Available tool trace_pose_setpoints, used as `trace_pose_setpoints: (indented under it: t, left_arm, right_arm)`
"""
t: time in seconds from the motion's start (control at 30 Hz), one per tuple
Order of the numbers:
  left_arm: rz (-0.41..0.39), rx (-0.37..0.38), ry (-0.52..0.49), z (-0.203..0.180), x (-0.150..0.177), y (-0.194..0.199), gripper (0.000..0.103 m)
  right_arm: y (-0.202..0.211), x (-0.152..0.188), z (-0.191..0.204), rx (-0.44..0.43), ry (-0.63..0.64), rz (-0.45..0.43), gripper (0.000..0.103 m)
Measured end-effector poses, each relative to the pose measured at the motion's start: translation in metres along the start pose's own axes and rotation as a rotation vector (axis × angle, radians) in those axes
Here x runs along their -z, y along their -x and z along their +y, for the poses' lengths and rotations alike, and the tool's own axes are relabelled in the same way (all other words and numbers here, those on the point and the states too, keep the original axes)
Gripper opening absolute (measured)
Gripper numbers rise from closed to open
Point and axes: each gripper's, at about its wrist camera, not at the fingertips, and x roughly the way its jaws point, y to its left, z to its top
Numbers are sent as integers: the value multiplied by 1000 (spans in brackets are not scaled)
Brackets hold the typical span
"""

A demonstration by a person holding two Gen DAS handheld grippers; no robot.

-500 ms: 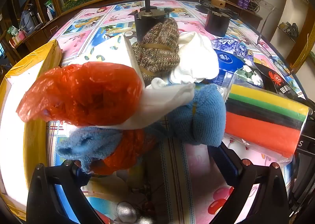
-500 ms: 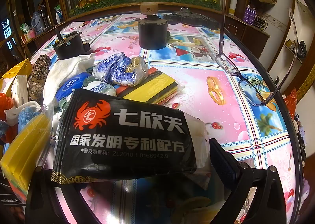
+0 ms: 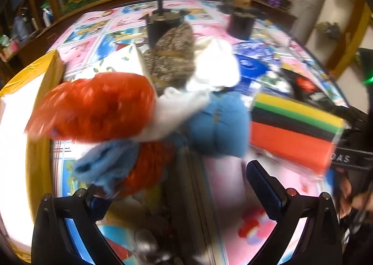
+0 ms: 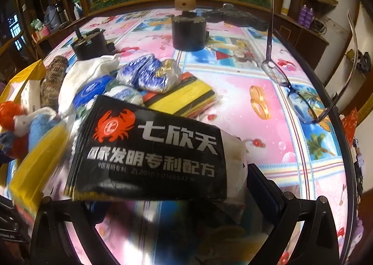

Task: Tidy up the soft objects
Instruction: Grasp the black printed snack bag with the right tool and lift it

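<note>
A table [image 4: 268, 111] under a bright cartoon-print cloth, with a planted tank along its far edge. On the left, a yellow-rimmed box [image 3: 35, 92]. Heaped just beside it: an orange plastic bag [image 3: 98, 106], a white cloth [image 3: 214, 71], a brown knitted piece [image 3: 172, 55], a blue knitted bundle [image 3: 221, 125] and a light blue rag [image 3: 107, 162], all touching or overlapping. A striped sponge pack [image 3: 293, 129] at the right of the heap, blurred. Left gripper [image 3: 172, 185] low over the table near the rag, jaws spread wide, nothing between them. Right gripper [image 4: 172, 190] also spread wide; a black packet [image 4: 151, 150] with a red crab logo right in front of its fingers, unclear whether touching them. Further back: blue-and-white wrapped packs [image 4: 144, 73], a second sponge pack [image 4: 186, 97], two black cylinders [image 4: 188, 34], and glasses [image 4: 303, 101] near the right edge.
</note>
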Motion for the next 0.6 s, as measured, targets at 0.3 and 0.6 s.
trace_pose_setpoints:
  t: [0.3,0.6]
  left_arm:
    - [-37,149,-51,16,44,27,103]
    - [-124,247,-51,25,60,45,103]
  right_arm:
    - [75,48,2,-172,137,-148,100]
    - [60,9,-5,-177,244,-176,100]
